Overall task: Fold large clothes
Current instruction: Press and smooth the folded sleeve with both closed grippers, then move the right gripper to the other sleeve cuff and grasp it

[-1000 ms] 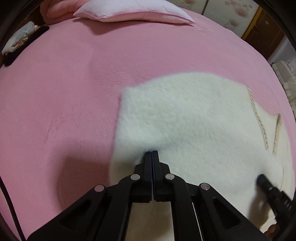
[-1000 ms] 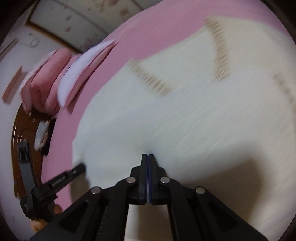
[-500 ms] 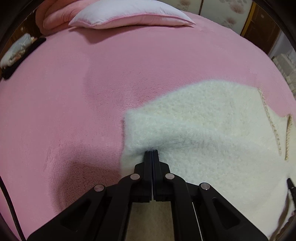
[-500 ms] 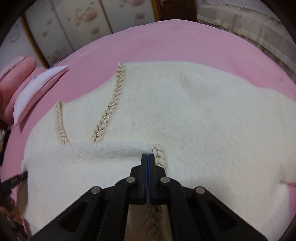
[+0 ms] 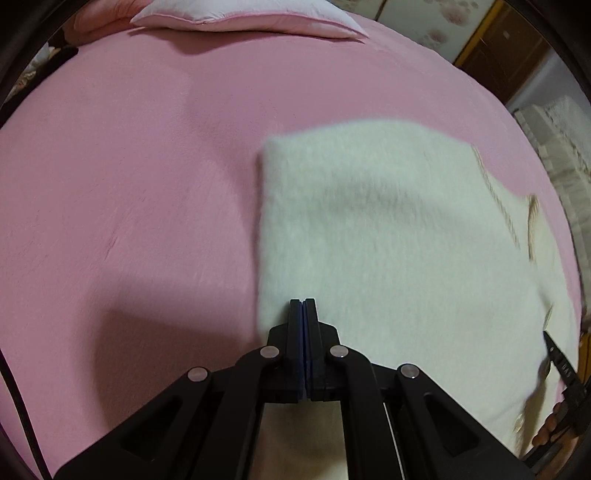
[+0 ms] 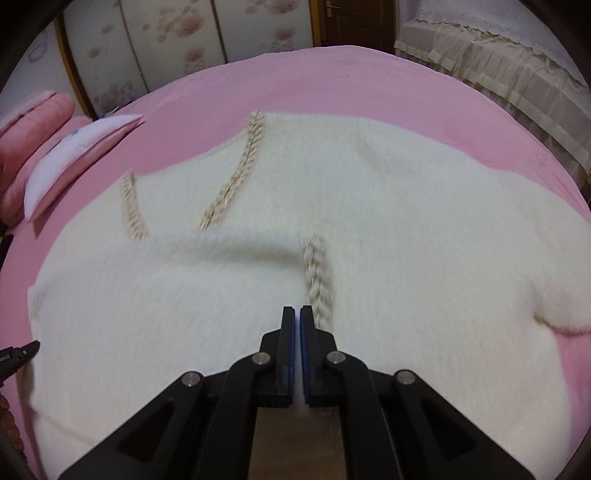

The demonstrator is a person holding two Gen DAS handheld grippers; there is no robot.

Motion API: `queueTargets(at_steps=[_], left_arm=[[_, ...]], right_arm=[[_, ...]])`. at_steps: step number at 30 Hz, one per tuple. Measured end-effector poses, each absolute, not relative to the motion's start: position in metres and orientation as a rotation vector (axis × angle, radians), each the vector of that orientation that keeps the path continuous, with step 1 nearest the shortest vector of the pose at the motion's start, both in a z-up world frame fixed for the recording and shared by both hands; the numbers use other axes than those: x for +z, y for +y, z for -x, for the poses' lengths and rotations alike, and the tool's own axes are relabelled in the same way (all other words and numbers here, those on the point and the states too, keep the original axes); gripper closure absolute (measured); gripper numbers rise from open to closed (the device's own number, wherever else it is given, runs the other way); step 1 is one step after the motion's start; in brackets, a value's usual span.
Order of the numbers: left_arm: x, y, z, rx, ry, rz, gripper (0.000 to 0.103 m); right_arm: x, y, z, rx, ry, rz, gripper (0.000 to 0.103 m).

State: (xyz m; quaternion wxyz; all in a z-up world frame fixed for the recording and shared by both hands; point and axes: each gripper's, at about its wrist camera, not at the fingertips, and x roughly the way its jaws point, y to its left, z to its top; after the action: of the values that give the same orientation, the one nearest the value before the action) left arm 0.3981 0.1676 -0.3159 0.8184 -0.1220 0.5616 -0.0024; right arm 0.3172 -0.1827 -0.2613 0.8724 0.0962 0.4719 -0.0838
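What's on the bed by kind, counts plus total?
Cream sweater: 1
Pillows at the head of the bed: 2, one pale, one pink
Total: 3 on the pink bed cover

Pink bedspread (image 5: pixel 129 184), pale pillow (image 5: pixel 240 16) at its far edge, floral wardrobe panels (image 6: pixel 166 40), cream frilled cover (image 6: pixel 517 74).
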Motion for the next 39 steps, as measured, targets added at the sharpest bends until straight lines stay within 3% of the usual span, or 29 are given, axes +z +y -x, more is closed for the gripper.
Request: queueTargets(at_steps=[5,10,11,13,15,17,21,23,26,39], left_arm=[[-0.313,0.161,-0.346,0.055,1.159,0.277,0.102],[-0.297,0.15,-0.34,0.148,1.185,0.277,0.102],[-0.293,0.143,-0.34,0.17,1.205,0.256,0.099],[-0.285,0.128,-0.333,0.232,1.248,0.182,0.079],[-0.28,0.114,-0.322,0.225,1.288,0.163,0.049],[-0.275,0.1,-0.313,0.187,1.338,0.187,0.048],[-0.277,0.068,-0.28,0.131,1.439,0.162,0.039],[-0.278,0.052,-0.264,0.114,1.473,0.133,0.038],[-0.277,0.033,-0.246,0.085,1.508,0.113,0.026],[-0.256,-0.079,-0.21,0.033,1.57,0.026,0.024]], right_arm=[[-0.258,-0.165,-0.29,-0.187,1.019,-0.193,0.101],[-0.252,-0.162,-0.271,-0.231,1.071,-0.259,0.1],[-0.251,-0.161,-0.267,-0.244,1.099,-0.265,0.095],[-0.251,-0.159,-0.26,-0.251,1.166,-0.292,0.086],[-0.249,-0.157,-0.249,-0.221,1.224,-0.353,0.076],[-0.243,-0.153,-0.238,-0.227,1.255,-0.364,0.07],[-0.229,-0.141,-0.219,-0.207,1.295,-0.346,0.045],[-0.223,-0.135,-0.212,-0.18,1.313,-0.33,0.043],[-0.216,-0.129,-0.203,-0.14,1.328,-0.329,0.041],[-0.202,-0.207,-0.172,-0.07,1.353,-0.501,0.03]])
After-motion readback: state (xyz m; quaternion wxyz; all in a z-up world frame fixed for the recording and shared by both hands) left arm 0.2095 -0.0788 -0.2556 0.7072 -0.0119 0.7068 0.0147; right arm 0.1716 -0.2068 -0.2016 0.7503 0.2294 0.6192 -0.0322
